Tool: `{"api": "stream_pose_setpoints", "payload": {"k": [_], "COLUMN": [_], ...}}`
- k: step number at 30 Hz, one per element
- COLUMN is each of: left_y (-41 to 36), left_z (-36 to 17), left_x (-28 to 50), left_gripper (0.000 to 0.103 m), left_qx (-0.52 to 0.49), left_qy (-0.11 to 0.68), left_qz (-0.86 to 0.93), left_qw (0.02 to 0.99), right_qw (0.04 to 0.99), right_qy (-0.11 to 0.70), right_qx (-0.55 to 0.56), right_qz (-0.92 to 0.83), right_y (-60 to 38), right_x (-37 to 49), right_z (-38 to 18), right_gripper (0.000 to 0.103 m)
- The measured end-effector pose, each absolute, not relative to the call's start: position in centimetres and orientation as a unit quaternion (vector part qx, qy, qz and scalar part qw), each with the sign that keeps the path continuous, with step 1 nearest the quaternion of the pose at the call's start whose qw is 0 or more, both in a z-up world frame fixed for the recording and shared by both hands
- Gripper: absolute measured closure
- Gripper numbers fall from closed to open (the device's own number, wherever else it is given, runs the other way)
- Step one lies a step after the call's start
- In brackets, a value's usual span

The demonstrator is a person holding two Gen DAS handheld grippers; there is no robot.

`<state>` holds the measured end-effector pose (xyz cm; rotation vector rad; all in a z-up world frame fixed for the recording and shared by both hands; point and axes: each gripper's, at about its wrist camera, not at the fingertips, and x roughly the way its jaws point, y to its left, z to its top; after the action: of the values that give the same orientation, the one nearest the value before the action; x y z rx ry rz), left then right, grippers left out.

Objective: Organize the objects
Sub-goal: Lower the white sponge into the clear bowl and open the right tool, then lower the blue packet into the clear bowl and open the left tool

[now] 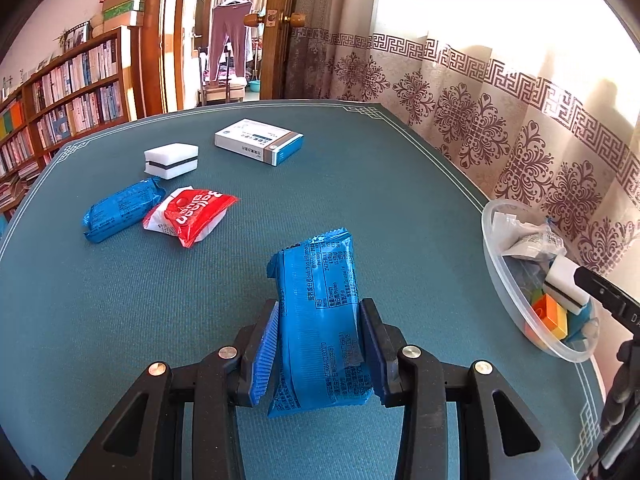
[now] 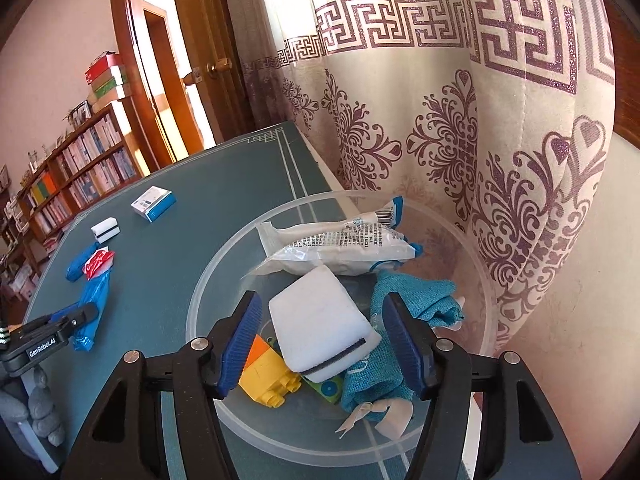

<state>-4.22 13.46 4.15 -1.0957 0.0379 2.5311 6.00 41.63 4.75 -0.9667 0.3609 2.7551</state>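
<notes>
My left gripper (image 1: 320, 316) is shut on a blue snack packet (image 1: 320, 300), held upright above the green table mat (image 1: 360, 184). The same packet (image 2: 94, 304) and the left gripper (image 2: 78, 316) show at the left of the right wrist view. My right gripper (image 2: 322, 304) stands open over a clear plastic bowl (image 2: 196, 304). A white sponge with a dark stripe (image 2: 320, 320) lies in the bowl between its fingers, and the pads do not press on it. From the left wrist view, the bowl (image 1: 504, 280) sits at the table's right edge with the right gripper (image 1: 588, 280) above it.
On the mat lie a second blue packet (image 1: 122, 210), a red packet (image 1: 192, 216), another white sponge (image 1: 171, 160) and a white-and-blue box (image 1: 258, 141). The bowl also holds a white packet (image 2: 340, 244), a teal cloth (image 2: 400, 320) and yellow bricks (image 2: 268, 376). A curtain (image 2: 480, 140) hangs right behind it.
</notes>
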Motion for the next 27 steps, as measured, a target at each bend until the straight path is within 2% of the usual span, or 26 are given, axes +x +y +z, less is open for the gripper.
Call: {"api": "stream_pose_setpoints", "payload": {"k": [9,27], "left_y": [18.0,27.1], "left_z": [4.6,6.7], "left_x": [-3.3,-0.2], "left_gripper": [0.061,0.061], "left_qx": [-0.4,-0.418], "left_qy": [0.032,0.065], "left_qz": [0.884,0.824], "left_qw": [0.24,0.376], "right_qw": [0.097,0.094], "right_qy": [0.105,0.13], "right_qx": [-0.318,-0.286], "right_qz": [0.937,0.945], "right_y": [41.8,43.3], "right_x": [7.4,8.8], "right_z": [4.5,5.9], "right_gripper": [0.039,0.039]}}
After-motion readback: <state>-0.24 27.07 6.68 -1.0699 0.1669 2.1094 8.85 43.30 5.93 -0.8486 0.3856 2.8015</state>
